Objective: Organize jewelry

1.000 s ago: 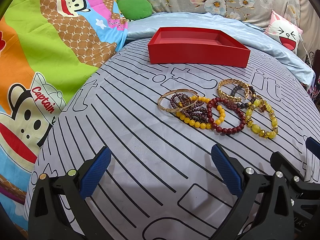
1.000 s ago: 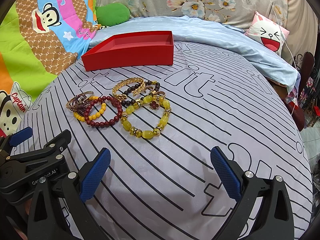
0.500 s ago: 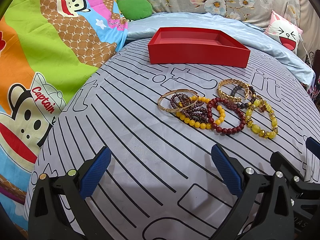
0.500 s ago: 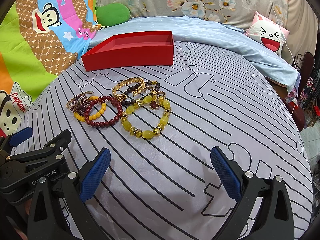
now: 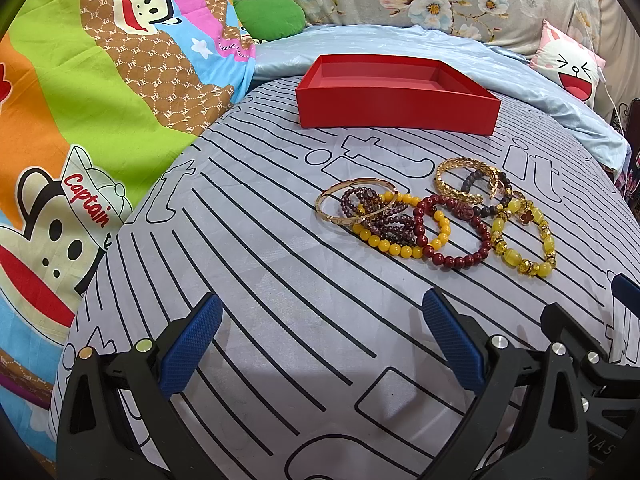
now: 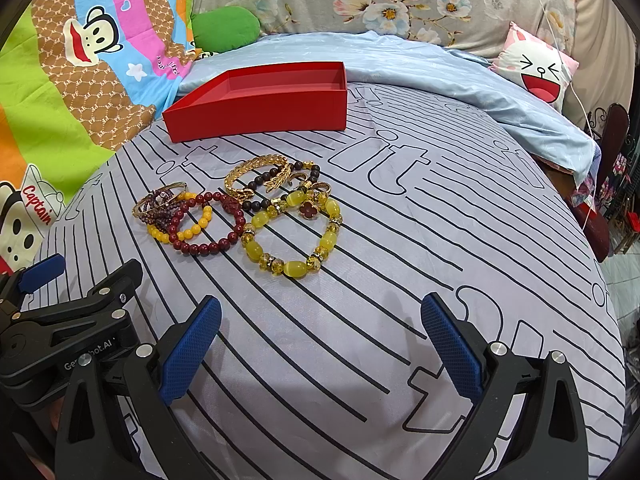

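Observation:
Several bracelets lie tangled on the grey striped bedcover: a thin gold bangle [image 5: 340,196], a dark red bead bracelet [image 5: 460,260] [image 6: 208,246], a yellow bead one [image 5: 392,248], a large yellow-green stone bracelet [image 6: 292,268] [image 5: 524,264] and a gold chain cuff [image 6: 256,166]. An empty red box [image 5: 396,108] [image 6: 260,110] sits beyond them. My left gripper [image 5: 324,348] is open, short of the pile. My right gripper [image 6: 320,352] is open too, nothing between its fingers, beside the left one.
A cartoon monkey blanket [image 5: 92,128] covers the left. A green cushion [image 6: 224,28], a light blue quilt [image 6: 440,76] and a pink rabbit pillow [image 6: 536,68] lie at the back. The bed's right edge [image 6: 600,264] drops to the floor.

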